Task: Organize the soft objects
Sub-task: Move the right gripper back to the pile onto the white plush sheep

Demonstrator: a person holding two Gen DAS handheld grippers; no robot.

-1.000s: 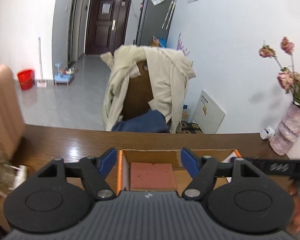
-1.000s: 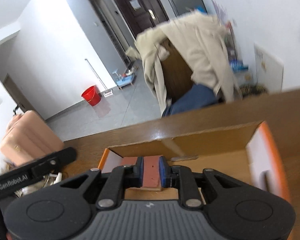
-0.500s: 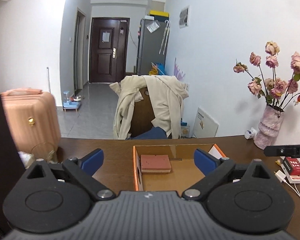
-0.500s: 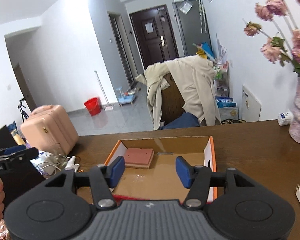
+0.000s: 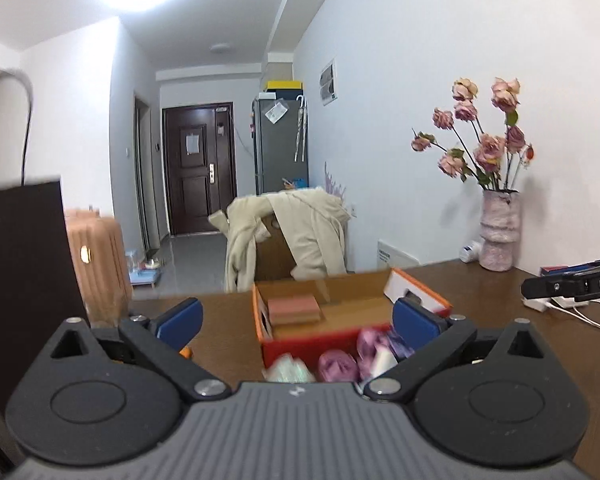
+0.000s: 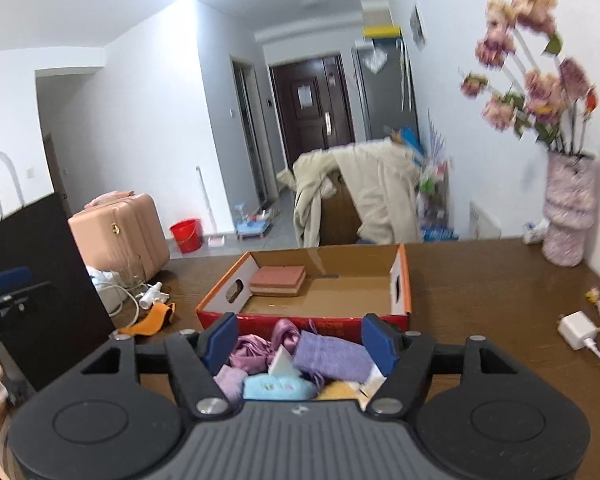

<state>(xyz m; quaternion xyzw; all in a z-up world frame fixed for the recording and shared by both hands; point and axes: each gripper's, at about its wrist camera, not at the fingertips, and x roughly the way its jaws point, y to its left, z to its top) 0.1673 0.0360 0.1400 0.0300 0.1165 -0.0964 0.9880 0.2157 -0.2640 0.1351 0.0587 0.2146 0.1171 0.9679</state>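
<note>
An open cardboard box with orange-red sides (image 6: pixel 400 280) (image 5: pixel 416 292) stands on the brown table. A pink sponge block (image 6: pixel 278 280) (image 5: pixel 294 309) lies in its far left corner. In front of the box is a heap of soft things: a purple pouch (image 6: pixel 332 354), pink satin cloth (image 6: pixel 256 350), a light blue cloth (image 6: pixel 278 386); blurred pink pieces show in the left wrist view (image 5: pixel 338 364). My right gripper (image 6: pixel 300 338) is open and empty above the heap. My left gripper (image 5: pixel 298 320) is open and empty, held before the box.
A dark board (image 6: pixel 40 280) stands at the left. Cables and an orange cloth (image 6: pixel 152 318) lie beside it. A vase of flowers (image 6: pixel 568 212) stands at the right, with a white charger (image 6: pixel 578 330) and a red book nearby. A chair with a beige coat (image 5: pixel 296 232) is behind the table.
My right gripper opened and left the sponge block in the box. Both grippers pulled back from the box, so the heap of soft things came into view.
</note>
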